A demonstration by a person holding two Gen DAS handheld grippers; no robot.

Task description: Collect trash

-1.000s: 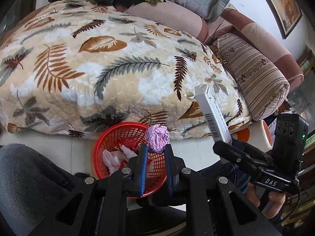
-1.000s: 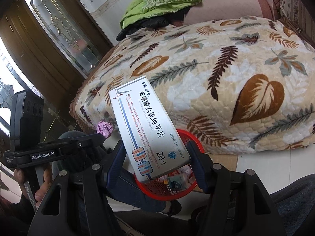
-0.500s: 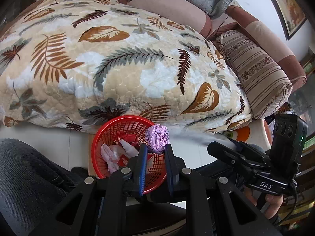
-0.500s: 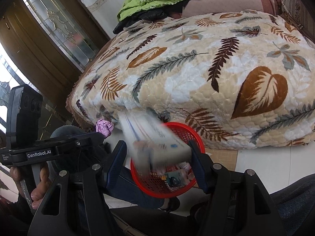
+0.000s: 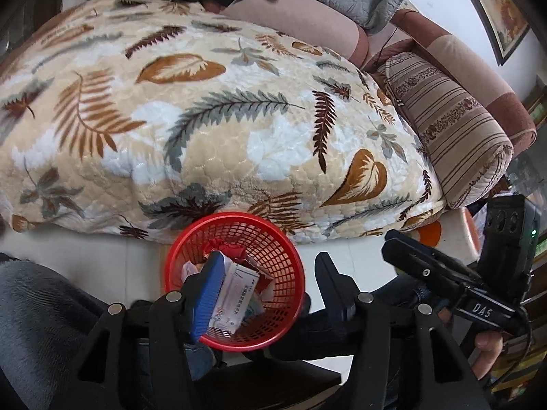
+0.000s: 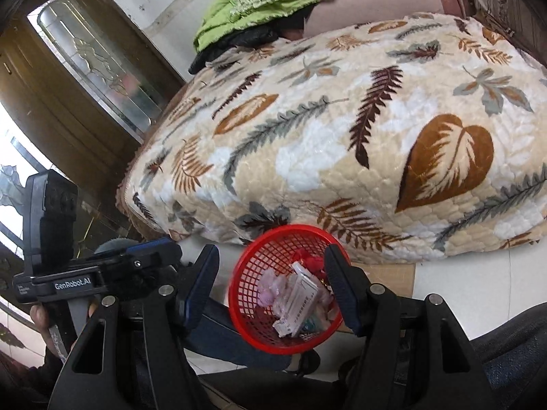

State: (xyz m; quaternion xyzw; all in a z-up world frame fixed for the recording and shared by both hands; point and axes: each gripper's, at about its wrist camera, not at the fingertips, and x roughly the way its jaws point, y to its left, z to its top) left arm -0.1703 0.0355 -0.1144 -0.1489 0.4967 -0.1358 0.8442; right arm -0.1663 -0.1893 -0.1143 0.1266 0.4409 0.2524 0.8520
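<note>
A red mesh basket [image 5: 283,259] stands on the floor in front of the sofa; it also shows in the right wrist view [image 6: 246,294]. In it lie a white medicine box [image 5: 236,297] [image 6: 301,294], a pink crumpled wrapper [image 6: 270,285] and other scraps. My left gripper [image 5: 270,290] is open and empty above the basket. My right gripper [image 6: 273,283] is open and empty above the basket too. The right gripper shows from the side in the left wrist view [image 5: 441,273], and the left gripper shows from the side in the right wrist view [image 6: 136,259].
A leaf-patterned blanket [image 5: 205,130] covers the sofa seat behind the basket. A striped bolster [image 5: 454,143] lies at the right. Green and black clothes [image 6: 259,3] are piled at the back. A wooden door with glass [image 6: 85,68] is at the left. The floor [image 5: 102,249] is white.
My right gripper opened and the white medicine box fell into the basket. My left gripper opened and the pink wrapper dropped into the basket.
</note>
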